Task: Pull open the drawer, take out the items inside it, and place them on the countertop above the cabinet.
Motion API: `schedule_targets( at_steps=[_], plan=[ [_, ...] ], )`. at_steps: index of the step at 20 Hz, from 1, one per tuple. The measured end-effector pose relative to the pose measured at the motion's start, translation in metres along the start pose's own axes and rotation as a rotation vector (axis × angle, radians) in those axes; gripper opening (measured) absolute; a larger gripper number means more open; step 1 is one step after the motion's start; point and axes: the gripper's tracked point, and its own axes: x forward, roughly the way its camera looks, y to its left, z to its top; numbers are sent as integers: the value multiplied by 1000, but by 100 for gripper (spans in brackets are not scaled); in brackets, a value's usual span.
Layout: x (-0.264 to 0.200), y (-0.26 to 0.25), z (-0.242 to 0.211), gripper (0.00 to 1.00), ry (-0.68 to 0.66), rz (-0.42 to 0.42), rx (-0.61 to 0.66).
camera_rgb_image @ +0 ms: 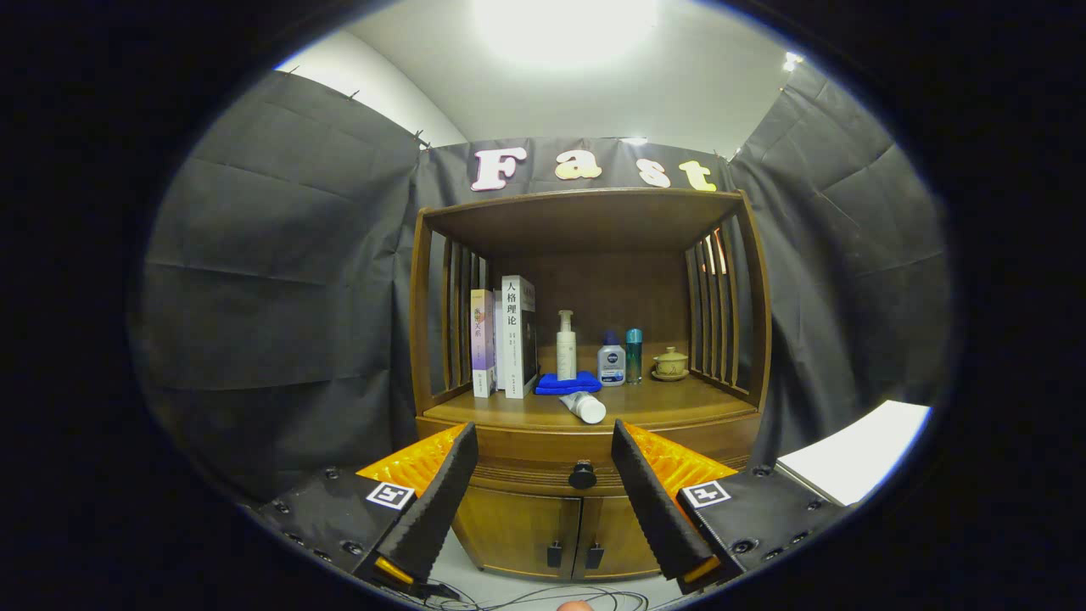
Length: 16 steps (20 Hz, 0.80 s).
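Note:
A wooden cabinet [585,441] stands ahead against the booth wall. Its drawer [543,454] under the countertop is shut, with a dark round knob [582,475] at its middle. My gripper [543,492] is open, some way short of the cabinet, and the knob shows between its fingers [441,501]. On the countertop [662,403] a white tube [584,406] lies on its side near the front edge. Behind the tube a folded blue cloth [568,383] lies flat. What is inside the drawer is hidden.
At the back of the countertop stand books [505,338], a pump bottle [566,344], two small bottles [619,358] and a lidded cup on a saucer [670,363]. Two lower doors [551,530] sit under the drawer. A white surface [857,450] lies to the right. Cables [543,601] trail on the floor.

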Motion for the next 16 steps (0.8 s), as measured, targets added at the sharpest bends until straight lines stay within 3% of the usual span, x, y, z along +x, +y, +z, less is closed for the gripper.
schedule_targets(
  at_steps=[16],
  plan=[
    [-5,2,3,99,-17,21,6]
  ],
)
